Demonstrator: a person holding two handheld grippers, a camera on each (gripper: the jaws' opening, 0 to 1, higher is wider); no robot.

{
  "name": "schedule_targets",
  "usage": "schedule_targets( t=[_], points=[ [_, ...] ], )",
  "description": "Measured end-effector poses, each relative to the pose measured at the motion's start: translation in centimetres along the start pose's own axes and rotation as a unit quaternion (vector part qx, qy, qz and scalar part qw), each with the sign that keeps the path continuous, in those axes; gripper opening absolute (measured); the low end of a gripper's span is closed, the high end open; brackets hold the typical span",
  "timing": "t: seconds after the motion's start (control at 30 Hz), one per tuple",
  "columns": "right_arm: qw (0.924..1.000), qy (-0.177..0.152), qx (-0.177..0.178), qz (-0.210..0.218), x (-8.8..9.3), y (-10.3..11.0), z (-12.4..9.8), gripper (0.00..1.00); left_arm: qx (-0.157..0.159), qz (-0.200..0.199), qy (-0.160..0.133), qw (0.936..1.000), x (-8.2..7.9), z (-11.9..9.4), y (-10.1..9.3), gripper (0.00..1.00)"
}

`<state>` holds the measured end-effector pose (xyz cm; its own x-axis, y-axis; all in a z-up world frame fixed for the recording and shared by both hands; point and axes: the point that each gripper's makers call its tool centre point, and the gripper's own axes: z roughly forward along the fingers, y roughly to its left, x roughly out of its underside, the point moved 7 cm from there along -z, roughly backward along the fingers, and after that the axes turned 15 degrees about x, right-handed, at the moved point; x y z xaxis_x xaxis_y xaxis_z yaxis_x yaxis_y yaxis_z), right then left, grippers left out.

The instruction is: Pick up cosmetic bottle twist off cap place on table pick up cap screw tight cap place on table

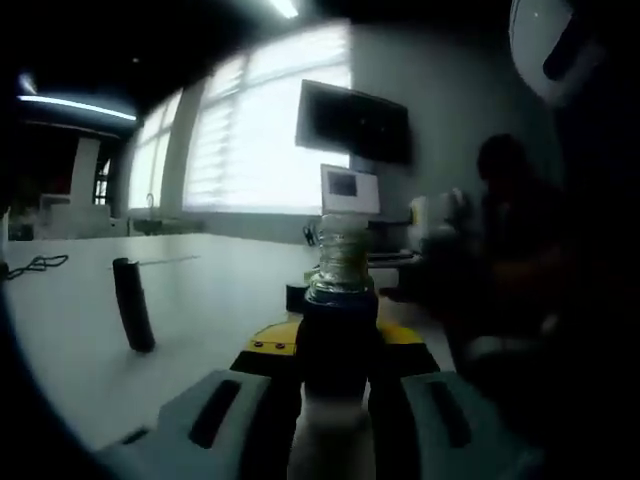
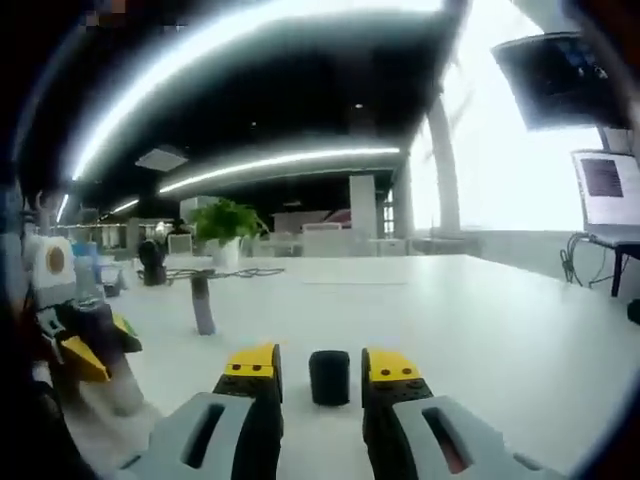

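Lying between right tool (image 2: pixel 320 372) tips: cap (image 2: pixel 329 376)

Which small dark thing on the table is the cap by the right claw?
The short black cap, sitting between the right claw's open tips. The taller dark stick stands farther back.

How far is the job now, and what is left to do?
Done: the cap is off and stands on the table. In hand: the left tool holds the open bottle; the right tool straddles the cap, jaws apart. Left: grip cap, screw tight, set bottle down.
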<state>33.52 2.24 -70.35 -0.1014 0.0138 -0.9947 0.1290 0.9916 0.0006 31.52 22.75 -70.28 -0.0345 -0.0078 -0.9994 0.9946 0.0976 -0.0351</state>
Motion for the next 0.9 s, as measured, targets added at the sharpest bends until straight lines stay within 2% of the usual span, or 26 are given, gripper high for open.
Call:
schedule_targets(
  t=[0.13, 0.33, 0.4, 0.43, 0.47, 0.77, 0.83, 0.9],
  points=[
    [0.9996, 0.021, 0.021, 0.003, 0.2, 0.2, 0.8, 0.24, 0.001, -0.001, 0.000, 1.0000, 0.0, 0.0, 0.0, 0.15],
    [0.9983, 0.043, 0.030, -0.026, 0.8, 0.8, 1.8, 0.24, 0.003, 0.000, 0.000, 1.0000, 0.0, 0.0, 0.1, 0.15],
    [0.9980, 0.054, 0.028, -0.016, 1.2, 1.0, 2.0, 0.24, 0.003, 0.001, 0.000, 1.0000, 0.1, -0.1, 0.2, 0.15],
    [0.9977, 0.055, 0.030, -0.024, 1.2, 1.1, 2.0, 0.24, 0.003, 0.002, 0.000, 1.0000, 0.1, -0.2, 0.2, 0.15],
    [0.9980, 0.043, 0.033, -0.032, 1.0, 1.1, 1.9, 0.24, 0.003, 0.002, 0.000, 1.0000, 0.1, -0.2, 0.2, 0.15],
    [0.9961, 0.054, 0.042, -0.057, 1.5, 1.0, 1.9, 0.19, 0.002, 0.006, 0.001, 1.0000, 0.1, -0.1, 0.2, 0.15],
    [0.9954, 0.055, 0.046, -0.064, 1.6, 1.0, 2.0, 0.14, 0.003, 0.005, 0.001, 1.0000, 0.1, 0.0, 0.2, 0.15],
    [0.9953, 0.052, 0.046, -0.068, 1.5, 0.9, 2.0, 0.13, 0.001, 0.004, 0.001, 1.0000, 0.1, 0.0, 0.2, 0.15]
  ],
)
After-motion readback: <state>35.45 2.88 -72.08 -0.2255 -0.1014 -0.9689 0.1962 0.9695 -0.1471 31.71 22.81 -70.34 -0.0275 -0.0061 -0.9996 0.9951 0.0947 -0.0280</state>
